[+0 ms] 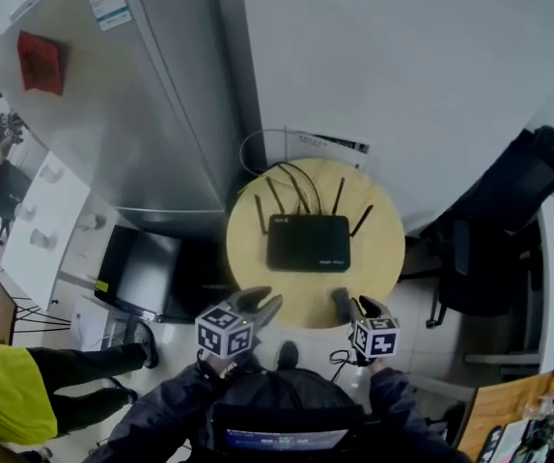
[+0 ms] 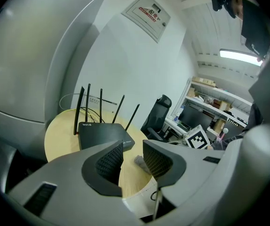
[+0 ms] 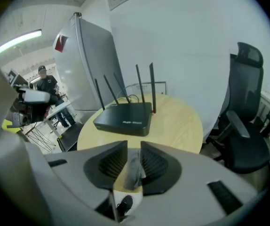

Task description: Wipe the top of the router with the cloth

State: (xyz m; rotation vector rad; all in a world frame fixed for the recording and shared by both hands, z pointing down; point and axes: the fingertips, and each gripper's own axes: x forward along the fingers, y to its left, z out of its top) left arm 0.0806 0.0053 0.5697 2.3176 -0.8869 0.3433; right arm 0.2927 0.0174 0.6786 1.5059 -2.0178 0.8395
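Observation:
A black router [image 1: 308, 242] with several upright antennas lies in the middle of a round wooden table [image 1: 248, 258]. My right gripper [image 1: 346, 304] hovers over the table's near edge, in front of the router [image 3: 125, 117], shut on a small grey cloth [image 3: 134, 168] that hangs pinched between its pads. In the left gripper view, the cloth [image 2: 139, 160] shows past the jaws near the table rim. My left gripper [image 1: 263, 305] is at the near left edge, open, with nothing between its fingers; the router [image 2: 102, 133] lies ahead of it.
A black office chair [image 1: 509, 201] stands right of the table. A tall grey cabinet [image 1: 113, 114] rises at the left, with a black box [image 1: 142, 273] on the floor beside it. Cables [image 1: 258, 152] loop behind the router. A person in yellow [image 1: 7, 394] is at lower left.

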